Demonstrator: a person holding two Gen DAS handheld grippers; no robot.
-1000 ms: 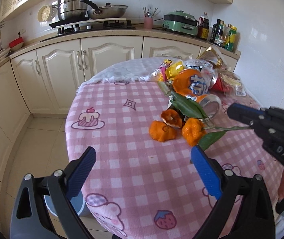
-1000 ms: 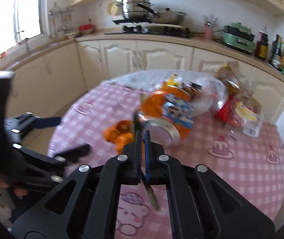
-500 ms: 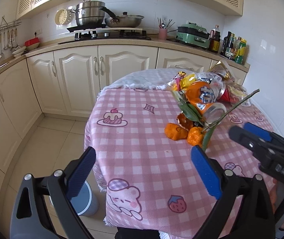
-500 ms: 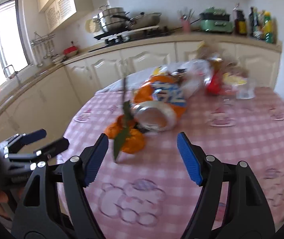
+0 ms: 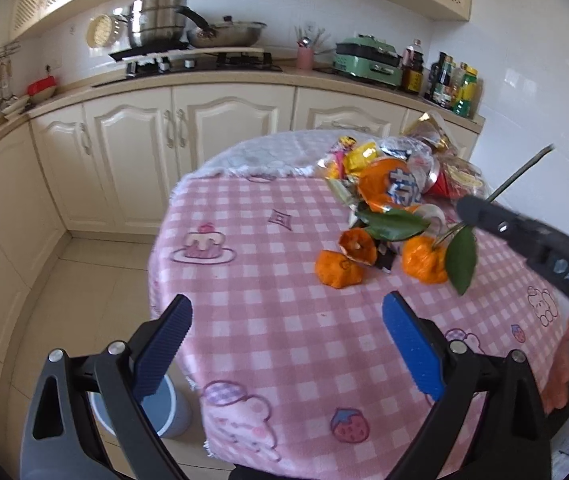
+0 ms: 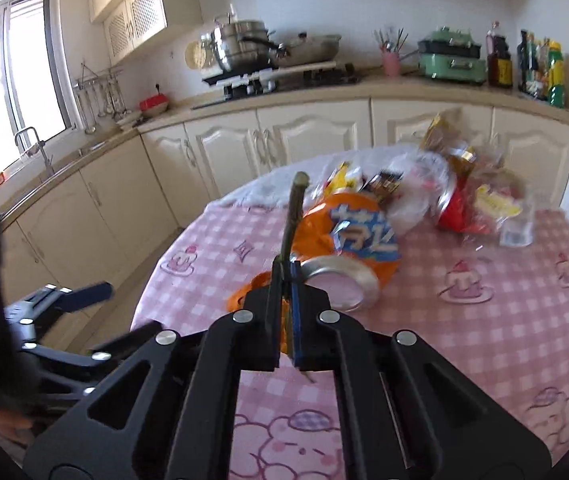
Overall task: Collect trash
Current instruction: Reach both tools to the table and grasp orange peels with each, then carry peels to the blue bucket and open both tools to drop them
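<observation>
Trash lies on the round table with a pink checked cloth: orange peel pieces, a leafy twig, an orange crushed can and snack wrappers. My right gripper is shut on the twig's stem, which sticks up past the fingers; in the left wrist view it holds the twig above the peel. My left gripper is open and empty over the table's near edge. The can lies just beyond the right gripper.
A small grey-blue bin stands on the floor below the table's left edge. Cream kitchen cabinets and a counter with pots and bottles run behind the table. A clear cup sits at the table's far right.
The right gripper, open half a second ago, has shut on the twig stem. The left gripper has moved back toward the table.
</observation>
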